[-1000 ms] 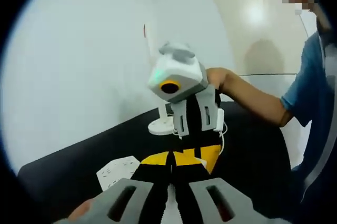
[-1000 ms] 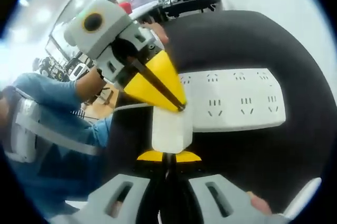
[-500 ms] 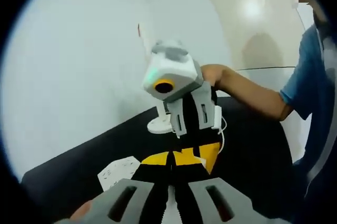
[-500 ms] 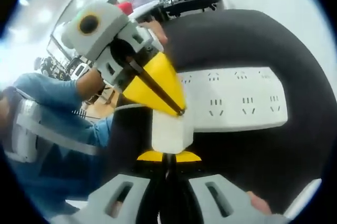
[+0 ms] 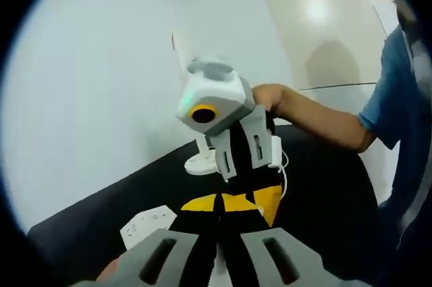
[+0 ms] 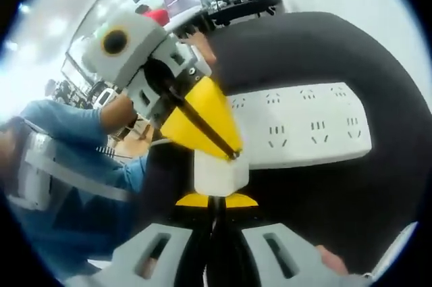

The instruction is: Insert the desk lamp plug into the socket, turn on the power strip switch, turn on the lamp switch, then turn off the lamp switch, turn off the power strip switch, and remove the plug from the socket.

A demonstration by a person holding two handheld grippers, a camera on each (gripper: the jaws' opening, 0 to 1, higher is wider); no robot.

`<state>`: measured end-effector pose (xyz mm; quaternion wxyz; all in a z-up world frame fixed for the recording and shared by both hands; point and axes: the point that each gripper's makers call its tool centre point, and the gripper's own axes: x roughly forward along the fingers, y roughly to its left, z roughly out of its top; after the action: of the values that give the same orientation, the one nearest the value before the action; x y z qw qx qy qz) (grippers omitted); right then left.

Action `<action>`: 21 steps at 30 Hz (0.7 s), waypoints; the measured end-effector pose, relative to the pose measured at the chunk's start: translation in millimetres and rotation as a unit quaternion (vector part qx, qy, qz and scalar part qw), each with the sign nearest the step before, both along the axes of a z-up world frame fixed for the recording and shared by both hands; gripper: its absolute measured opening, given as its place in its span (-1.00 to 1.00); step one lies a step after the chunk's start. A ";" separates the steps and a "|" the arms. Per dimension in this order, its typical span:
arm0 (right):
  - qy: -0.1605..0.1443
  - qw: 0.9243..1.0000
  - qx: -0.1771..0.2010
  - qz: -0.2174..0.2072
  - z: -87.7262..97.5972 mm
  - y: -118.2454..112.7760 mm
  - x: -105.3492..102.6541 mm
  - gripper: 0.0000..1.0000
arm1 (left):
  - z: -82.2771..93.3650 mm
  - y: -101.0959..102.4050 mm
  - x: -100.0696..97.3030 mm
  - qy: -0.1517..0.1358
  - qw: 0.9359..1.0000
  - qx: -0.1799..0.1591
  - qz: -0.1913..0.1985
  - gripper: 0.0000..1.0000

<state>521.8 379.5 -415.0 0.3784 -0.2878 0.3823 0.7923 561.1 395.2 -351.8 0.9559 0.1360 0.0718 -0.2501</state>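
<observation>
Right tool (image 6: 217, 200) pinching boxy white plug (image 6: 220, 173); flat power strip (image 6: 304, 132) beside.

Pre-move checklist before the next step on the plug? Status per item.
1. Plug sits at the near end of the power strip: ok.
2. Plug seated in a socket: cannot tell, prongs hidden.
3. Left claw jaws together, tip at the plug's top edge: ok.
4. Right claw grip on the plug: cannot tell, contact hidden under the plug.
5. Strip lying flat on the table: ok.
6. Strip switch state: cannot tell.
</observation>
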 end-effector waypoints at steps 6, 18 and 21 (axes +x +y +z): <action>0.015 1.000 0.017 -0.010 2.1 3.0 -3.1 -0.86 | -0.2 2.8 -5.8 -0.010 1.000 0.001 -0.003 -1.00; -0.019 1.000 0.005 0.020 5.4 9.2 -3.3 -0.86 | 3.0 9.7 -7.6 -0.023 0.999 -0.032 -0.004 -1.00; -0.003 1.000 -0.003 0.018 2.6 7.6 -2.1 -0.86 | 2.1 8.7 -7.1 -0.029 0.999 -0.033 -0.004 -1.00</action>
<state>519.7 387.1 -412.4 0.3639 -0.2980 0.3785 0.7972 554.0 403.9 -349.7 0.9607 0.1122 0.0351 -0.2516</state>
